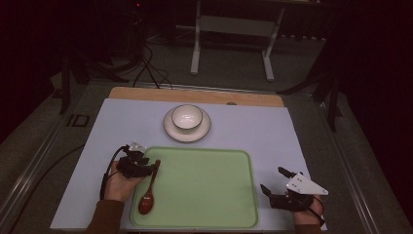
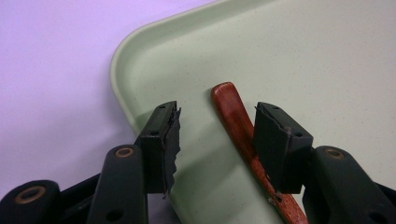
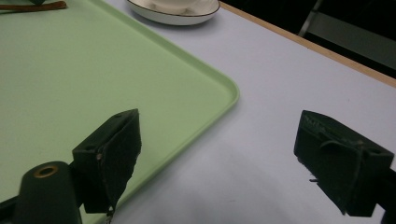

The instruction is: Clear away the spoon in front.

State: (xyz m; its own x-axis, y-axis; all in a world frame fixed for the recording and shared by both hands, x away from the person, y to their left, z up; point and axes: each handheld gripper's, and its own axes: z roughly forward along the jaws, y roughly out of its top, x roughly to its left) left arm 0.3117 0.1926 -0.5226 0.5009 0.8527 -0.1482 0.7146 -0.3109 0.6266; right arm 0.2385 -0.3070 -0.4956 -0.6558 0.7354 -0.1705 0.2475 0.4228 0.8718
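While parted over the near-left corner of the green tray [image 2: 299, 51], left gripper [image 2: 215, 135] straddled the wooden spoon [image 2: 233, 116] handle without clamping it. Judged a real risk of a slip: handle sat hard against the right-hand pad [image 2: 275, 144], well clear of the left-hand one, so closing off-centre could have skidded or rolled it across the slick tray. Judged a second risk in the tray rim just below the left-hand pad, which could have caught there. Lay along the tray's left edge in the high view, bowl end at 6 o'clock, handle tip at 12. Rested at 3 o'clock of the tray, right gripper [image 1: 281, 186], wide open and empty above the lilac table mat [image 3: 280, 116]. Stood at 12 o'clock, well apart, cream bowl [image 1: 187, 117] on its saucer [image 1: 170, 129].
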